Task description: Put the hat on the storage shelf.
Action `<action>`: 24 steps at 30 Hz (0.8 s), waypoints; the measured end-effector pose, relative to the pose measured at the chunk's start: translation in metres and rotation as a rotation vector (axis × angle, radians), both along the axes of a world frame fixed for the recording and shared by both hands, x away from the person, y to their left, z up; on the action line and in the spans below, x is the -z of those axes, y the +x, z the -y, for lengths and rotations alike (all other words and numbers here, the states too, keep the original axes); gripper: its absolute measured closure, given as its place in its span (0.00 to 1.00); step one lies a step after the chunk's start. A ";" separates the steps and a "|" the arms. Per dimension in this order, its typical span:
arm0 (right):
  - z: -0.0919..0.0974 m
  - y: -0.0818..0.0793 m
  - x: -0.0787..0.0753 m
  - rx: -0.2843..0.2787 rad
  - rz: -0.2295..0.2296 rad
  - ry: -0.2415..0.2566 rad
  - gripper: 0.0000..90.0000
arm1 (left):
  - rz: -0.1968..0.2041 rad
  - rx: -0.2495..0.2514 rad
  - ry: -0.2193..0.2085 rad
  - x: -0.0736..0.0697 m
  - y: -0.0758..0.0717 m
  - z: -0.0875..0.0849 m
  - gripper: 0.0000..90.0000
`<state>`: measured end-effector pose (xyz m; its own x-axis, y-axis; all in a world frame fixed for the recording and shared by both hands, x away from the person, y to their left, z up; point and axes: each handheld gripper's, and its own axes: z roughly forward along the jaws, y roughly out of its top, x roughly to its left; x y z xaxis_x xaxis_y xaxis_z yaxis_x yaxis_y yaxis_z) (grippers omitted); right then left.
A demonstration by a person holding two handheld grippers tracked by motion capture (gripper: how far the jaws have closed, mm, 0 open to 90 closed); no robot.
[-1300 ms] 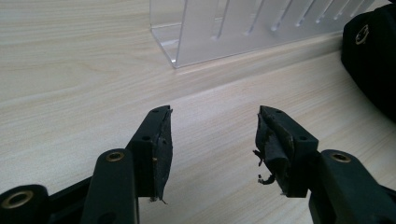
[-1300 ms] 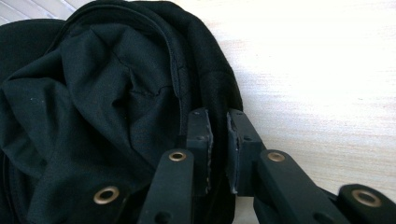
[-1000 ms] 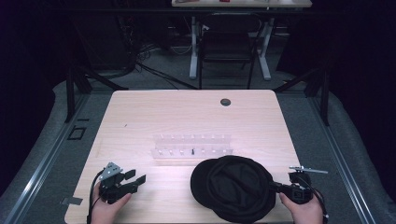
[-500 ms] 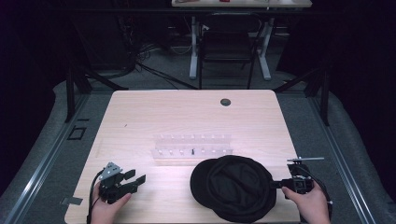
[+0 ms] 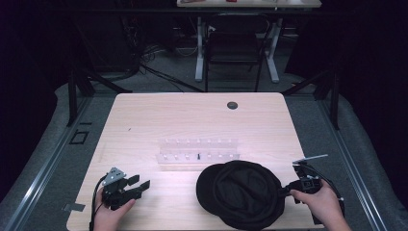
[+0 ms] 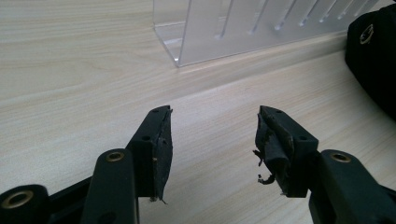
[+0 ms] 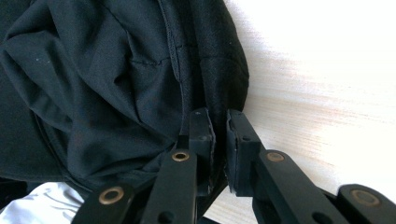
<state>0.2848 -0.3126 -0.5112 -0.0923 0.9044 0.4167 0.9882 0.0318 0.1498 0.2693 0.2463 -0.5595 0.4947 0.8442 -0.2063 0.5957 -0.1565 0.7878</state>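
Black cap [image 5: 243, 192] lies at near right of table [image 5: 192, 120], just in front of clear rack [image 5: 198, 150]; right gripper [image 7: 219, 122] fingers nearly closed, pinching cap's edge fabric, having just reopened slightly; left gripper [image 5: 137, 184] rests well left of cap, fingers [image 6: 156, 140] spread, nothing between

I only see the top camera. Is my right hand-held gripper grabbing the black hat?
Observer: The black cap's rim sits between the jaws of the right hand-held gripper. They have just been opening a little, so I cannot tell if they pinch it.
Operator: How's my left one?
Observer: The left hand-held gripper is open, and its pads look frayed.
Operator: Anything shiny on the hat?
Observer: Yes, a small metal eyelet on its side.
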 end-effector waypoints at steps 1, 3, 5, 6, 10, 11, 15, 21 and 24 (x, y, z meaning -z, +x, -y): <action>0.000 0.001 0.001 0.001 -0.006 0.010 0.91 | 0.000 0.000 0.000 0.000 0.000 0.000 0.51; -0.002 0.002 0.003 0.018 -0.003 0.005 0.92 | -0.001 0.000 0.000 0.000 0.000 0.000 0.51; -0.001 0.003 0.006 0.007 -0.011 0.000 0.93 | -0.001 0.001 0.003 0.000 0.000 0.000 0.51; -0.002 0.003 0.008 0.017 -0.012 0.016 0.94 | -0.001 0.001 0.003 0.000 0.000 0.000 0.51; 0.000 0.004 0.009 0.025 -0.014 0.033 0.97 | -0.001 0.001 0.002 0.000 0.000 0.000 0.51; 0.000 0.003 0.009 0.028 -0.008 0.036 0.97 | -0.001 0.001 0.002 0.000 0.000 0.000 0.51; 0.002 0.004 0.006 0.026 -0.011 0.051 0.97 | -0.001 -0.001 0.003 0.000 0.000 0.000 0.51; 0.000 0.010 0.007 0.044 0.023 0.037 0.91 | 0.000 -0.001 0.003 0.000 0.000 0.001 0.51; 0.000 0.013 0.006 0.030 0.024 0.023 0.90 | -0.001 -0.001 0.002 0.001 0.000 0.000 0.51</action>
